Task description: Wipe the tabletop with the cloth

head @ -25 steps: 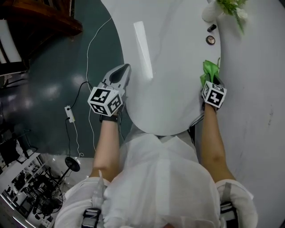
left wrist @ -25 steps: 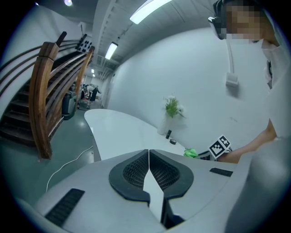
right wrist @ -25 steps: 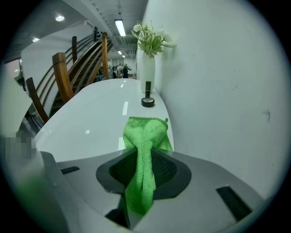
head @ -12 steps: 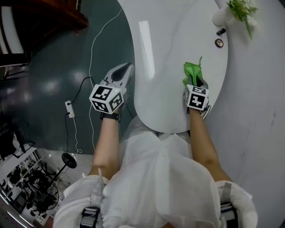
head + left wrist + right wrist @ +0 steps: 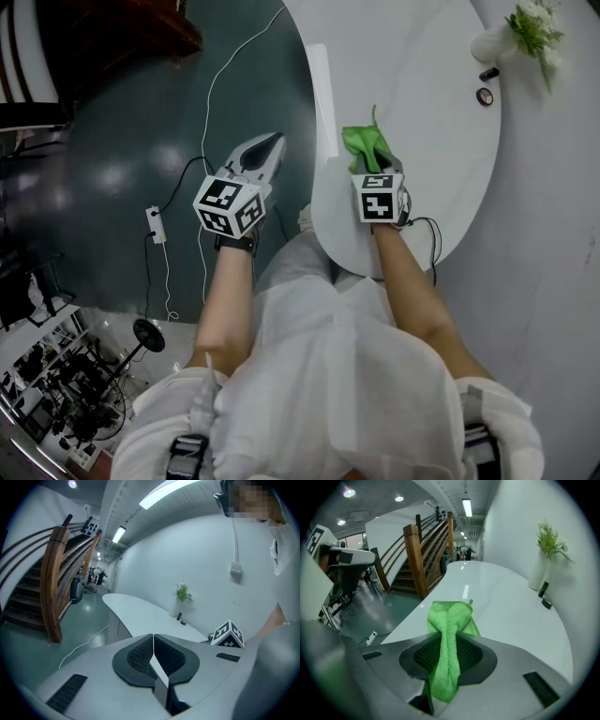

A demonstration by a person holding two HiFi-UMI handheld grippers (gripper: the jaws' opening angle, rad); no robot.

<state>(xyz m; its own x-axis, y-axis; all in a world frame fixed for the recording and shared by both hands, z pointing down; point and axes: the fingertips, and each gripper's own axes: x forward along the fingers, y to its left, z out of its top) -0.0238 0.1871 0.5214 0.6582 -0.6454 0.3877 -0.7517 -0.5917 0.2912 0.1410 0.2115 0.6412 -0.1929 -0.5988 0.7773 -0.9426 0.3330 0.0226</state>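
Green cloth point(image 5: 449, 620) was clamped in the jaws of my right gripper point(image 5: 447, 641), its front end resting on the white tabletop point(image 5: 506, 616) near its edge, my left gripper point(image 5: 153, 641) was clenched on nothing, over the dark floor point(image 5: 122, 141) beside the table, well apart from the cloth

One left gripper point(image 5: 270, 143), one right gripper point(image 5: 378, 166), one green cloth point(image 5: 364, 141), one white tabletop point(image 5: 412, 75), one vase point(image 5: 492, 43), two small dark objects point(image 5: 485, 96).

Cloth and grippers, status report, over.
Left gripper shut, empty, held off the tabletop. Right gripper shut on cloth, near tabletop's left edge. Vase, tube, round case at far end, well clear.
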